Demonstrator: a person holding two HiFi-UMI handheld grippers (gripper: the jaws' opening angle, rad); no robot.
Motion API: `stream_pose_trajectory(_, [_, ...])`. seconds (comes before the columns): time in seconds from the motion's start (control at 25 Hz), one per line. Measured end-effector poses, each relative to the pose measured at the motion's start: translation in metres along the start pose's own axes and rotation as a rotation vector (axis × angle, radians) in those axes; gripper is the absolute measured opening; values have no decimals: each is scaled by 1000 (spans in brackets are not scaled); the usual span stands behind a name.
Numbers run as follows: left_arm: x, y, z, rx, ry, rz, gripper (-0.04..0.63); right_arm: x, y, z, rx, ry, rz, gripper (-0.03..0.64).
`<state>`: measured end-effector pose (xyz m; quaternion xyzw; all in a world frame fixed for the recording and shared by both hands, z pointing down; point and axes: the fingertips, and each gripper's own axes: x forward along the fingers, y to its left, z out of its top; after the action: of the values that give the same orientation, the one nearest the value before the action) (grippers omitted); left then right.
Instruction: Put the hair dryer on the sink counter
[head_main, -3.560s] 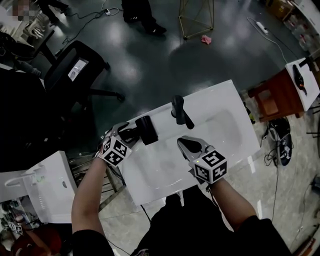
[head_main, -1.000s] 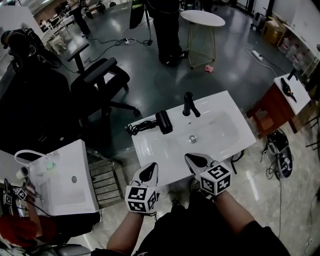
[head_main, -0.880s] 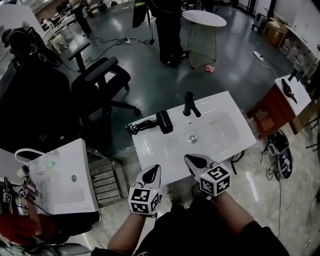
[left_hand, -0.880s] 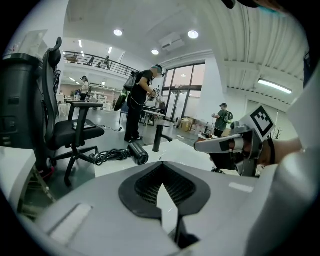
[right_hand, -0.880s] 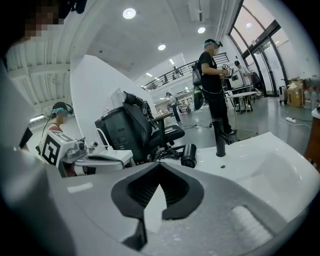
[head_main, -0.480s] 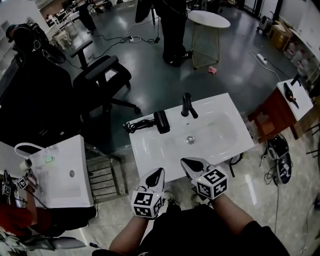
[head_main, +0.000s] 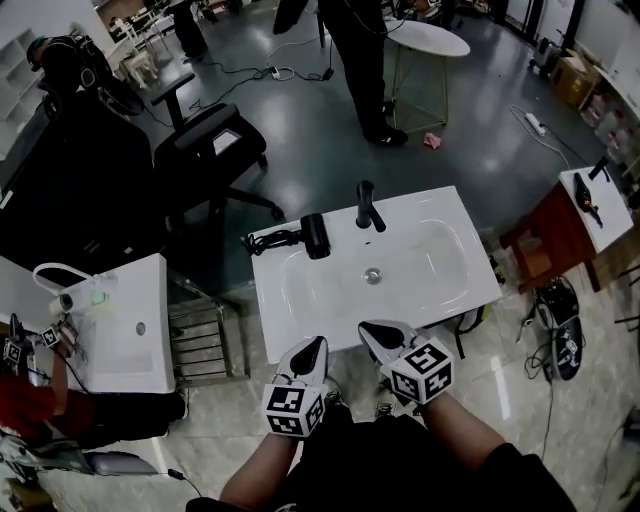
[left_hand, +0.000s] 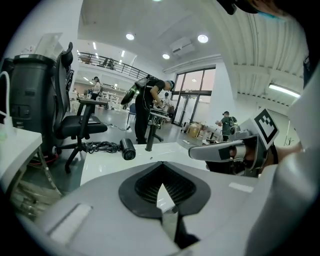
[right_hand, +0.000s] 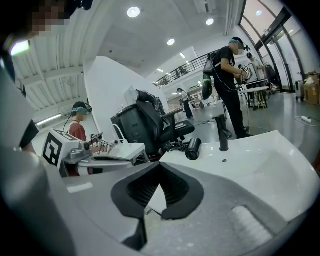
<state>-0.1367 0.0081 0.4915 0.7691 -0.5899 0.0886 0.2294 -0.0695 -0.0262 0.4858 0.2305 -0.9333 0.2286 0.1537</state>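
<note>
Front: your bench (head_main: 288, 315) rim and basin lie open to you.
Back: faucet (head_main: 365, 206) and hair dryer (head_main: 316, 236) block you, a narrow gap between them.

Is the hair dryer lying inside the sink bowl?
No, the hair dryer lies on the flat sink counter, left of the faucet.

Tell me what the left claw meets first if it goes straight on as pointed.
Probably the sink counter, its near front strip: the left claw tilts down toward it. The hair dryer lies further back, left of that line. Depth is unclear.
</note>
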Motion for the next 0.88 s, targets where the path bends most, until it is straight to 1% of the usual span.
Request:
stream_pose_trajectory(0.24, [0, -24, -16, -20, 13, 15, 3, -20, -2, -12, 1, 19, 32, 2])
stream_pose_trajectory(0.56, [-9, -50, -16, -33, -21, 49, 3, -44, 2, -20, -31, 32, 80, 2])
stream_pose_trajectory(0.88, [-15, -69, -23, -42, -34, 77, 3, -60, 6, -27, -64, 42, 119, 0])
